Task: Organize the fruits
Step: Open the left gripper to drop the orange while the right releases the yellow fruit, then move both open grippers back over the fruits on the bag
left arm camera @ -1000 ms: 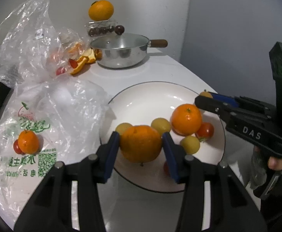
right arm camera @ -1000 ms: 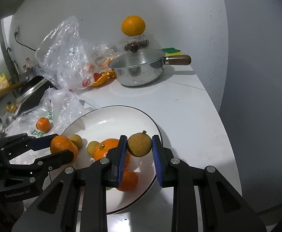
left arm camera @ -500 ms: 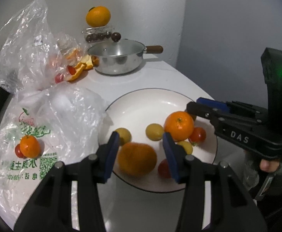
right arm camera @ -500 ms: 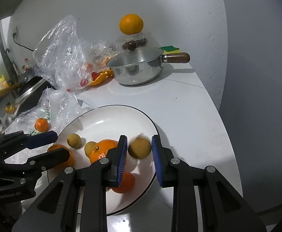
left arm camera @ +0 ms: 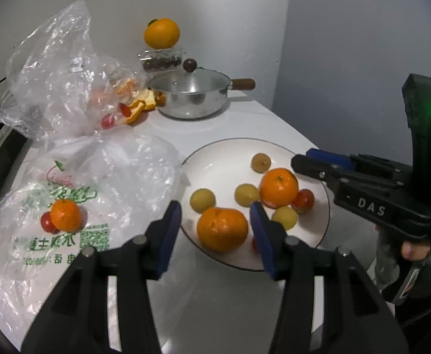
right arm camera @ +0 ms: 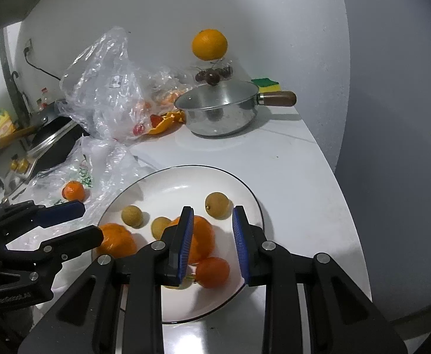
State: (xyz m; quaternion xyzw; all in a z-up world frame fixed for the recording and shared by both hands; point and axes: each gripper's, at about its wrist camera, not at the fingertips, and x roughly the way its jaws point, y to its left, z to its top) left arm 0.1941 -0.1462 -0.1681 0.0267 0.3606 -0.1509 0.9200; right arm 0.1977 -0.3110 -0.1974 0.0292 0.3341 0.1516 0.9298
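Fruits lie mostly on the white plate (left arm camera: 277, 144), and both claws hang over it with nothing in them. The left gripper (left arm camera: 215, 230) is spread wide, its blue pads on either side of a large mandarin (left arm camera: 221, 228) that sits at the plate's near rim, with daylight on both sides. The right gripper (right arm camera: 211, 242) is likewise wide and bare, above a second mandarin (right arm camera: 200, 236) and a small red tomato (right arm camera: 214, 271); a brownish round fruit (right arm camera: 217, 204) rests just beyond its tips.

Further out, one small orange (left arm camera: 65, 215) lies on the printed plastic bag (left arm camera: 67, 236), left of the plate (so the job looks unfinished).

The risks, as I judge them: round fruit near the rim may roll off if a descending finger nudges it, and the two claws, working near each other, could clash over the plate.
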